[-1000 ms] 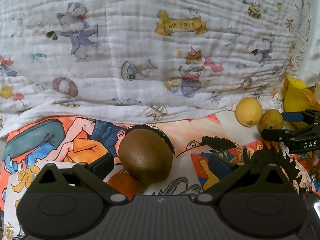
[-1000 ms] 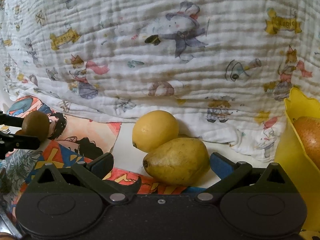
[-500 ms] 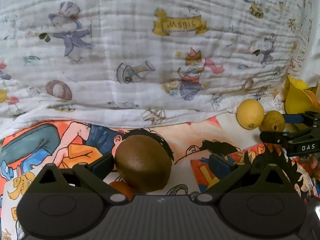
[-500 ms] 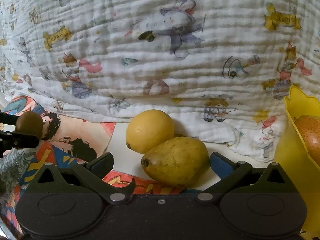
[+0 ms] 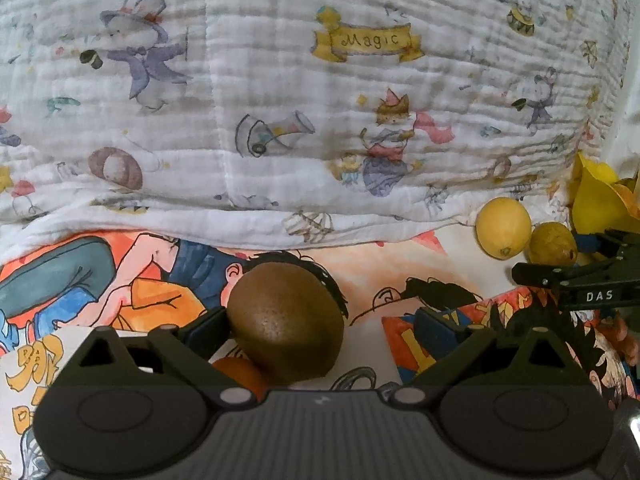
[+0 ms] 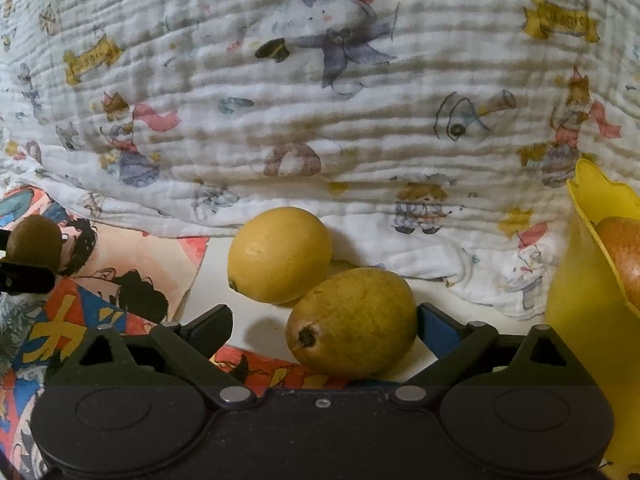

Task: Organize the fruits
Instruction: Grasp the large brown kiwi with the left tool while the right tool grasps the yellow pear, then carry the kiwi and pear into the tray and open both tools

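- Our left gripper (image 5: 320,332), wide open, has crept closer onto the kiwi (image 5: 286,322), now low centre against its left finger.
- Our right gripper (image 6: 324,332), also wide, has shifted until the pear (image 6: 352,322) touches its right finger; both grasps look ready.

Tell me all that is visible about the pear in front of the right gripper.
The pear is dull yellow-green with fine brown speckles and a dark calyx end turned toward the camera. It lies on its side on the white part of the printed cloth, between the open fingers of the right gripper; the blue right pad is at or against its side. Behind it the lemon seems to touch it. The left wrist view shows it small, partly hidden.
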### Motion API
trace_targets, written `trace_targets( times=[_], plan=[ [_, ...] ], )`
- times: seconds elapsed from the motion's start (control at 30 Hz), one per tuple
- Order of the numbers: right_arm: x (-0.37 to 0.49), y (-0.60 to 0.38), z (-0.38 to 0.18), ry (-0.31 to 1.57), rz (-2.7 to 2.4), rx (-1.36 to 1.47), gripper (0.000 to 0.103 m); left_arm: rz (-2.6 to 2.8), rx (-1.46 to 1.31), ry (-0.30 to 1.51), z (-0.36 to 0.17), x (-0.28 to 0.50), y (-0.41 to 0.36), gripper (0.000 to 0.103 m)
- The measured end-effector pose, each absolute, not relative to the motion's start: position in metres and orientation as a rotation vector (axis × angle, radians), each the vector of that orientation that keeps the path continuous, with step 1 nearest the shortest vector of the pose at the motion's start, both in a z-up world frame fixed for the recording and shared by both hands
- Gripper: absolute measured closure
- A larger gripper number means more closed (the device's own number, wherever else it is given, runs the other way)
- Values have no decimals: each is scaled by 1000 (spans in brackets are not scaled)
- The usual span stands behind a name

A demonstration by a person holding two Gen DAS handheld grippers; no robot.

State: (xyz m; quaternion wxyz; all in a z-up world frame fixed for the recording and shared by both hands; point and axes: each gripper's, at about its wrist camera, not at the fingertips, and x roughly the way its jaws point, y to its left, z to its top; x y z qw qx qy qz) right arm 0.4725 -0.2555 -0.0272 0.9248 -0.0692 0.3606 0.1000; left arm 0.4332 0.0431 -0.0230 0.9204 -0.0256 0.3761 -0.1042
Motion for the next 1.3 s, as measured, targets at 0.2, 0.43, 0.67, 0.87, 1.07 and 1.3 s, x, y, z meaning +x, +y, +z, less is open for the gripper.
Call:
trace_targets(
  times=[0.2, 0.43, 0.67, 0.87, 1.07, 1.3],
  plan=[
    [471, -254, -31, 742, 180, -152, 14, -194, -41, 763, -24, 433, 44, 14],
    [471, -252, -31, 743, 183, -162, 29, -160, -17, 765, -29, 434, 40, 21],
    [469, -250, -27, 732, 184, -175, 44, -126, -23, 760, -26, 439, 43, 42],
    [466, -245, -23, 739, 210, -186, 45, -128, -10, 760, -26, 437, 40, 42],
    [461, -238, -22, 751, 249, -182, 45, -149, 32, 761, -26, 435, 27, 42],
    [458, -229, -21, 767, 299, -180, 46, -144, 18, 769, -26, 434, 25, 43]
  ],
)
